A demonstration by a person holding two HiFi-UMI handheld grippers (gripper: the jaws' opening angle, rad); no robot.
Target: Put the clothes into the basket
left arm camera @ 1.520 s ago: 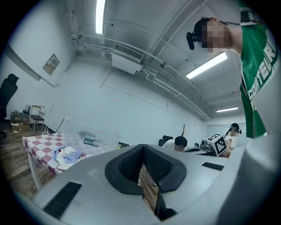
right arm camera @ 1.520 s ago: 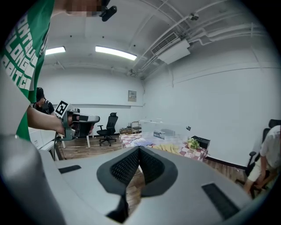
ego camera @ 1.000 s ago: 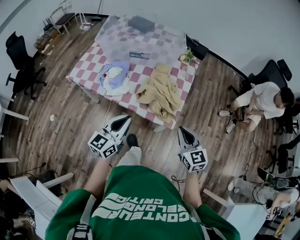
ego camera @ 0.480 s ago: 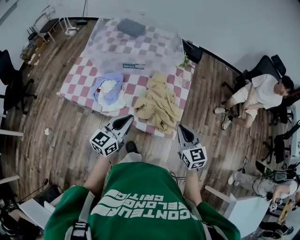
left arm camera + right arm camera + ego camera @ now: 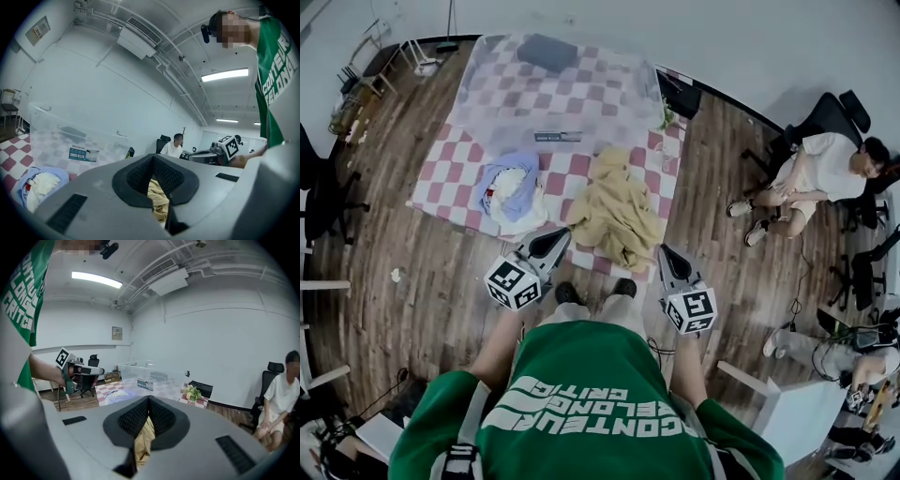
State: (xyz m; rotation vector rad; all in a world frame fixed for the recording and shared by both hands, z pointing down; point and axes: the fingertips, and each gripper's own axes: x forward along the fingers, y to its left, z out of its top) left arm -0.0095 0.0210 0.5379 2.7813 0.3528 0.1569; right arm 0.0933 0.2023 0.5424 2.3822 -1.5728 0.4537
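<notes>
Task is judged barely begun: yellow garment [image 5: 617, 206] and blue-white garment [image 5: 511, 187] are left on the table [image 5: 441, 183], outside the clear basket [image 5: 487, 103]. Jaws of left gripper [image 5: 561, 236] and right gripper [image 5: 666, 255] are pressed together, empty.

Even, bright ceiling strip light [image 5: 225, 74]; strong fisheye bending at edges; dark vignette corners; soft shadows.

Checkered table [image 5: 448, 180] bears yellow garment [image 5: 616, 212]; blue clothes [image 5: 510, 188]; basket [image 5: 558, 92].

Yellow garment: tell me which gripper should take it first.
Right gripper, probably: its shut jaws are nearest the hanging edge of the yellow garment. The left gripper, also shut, points between it and the blue-white bundle.
</notes>
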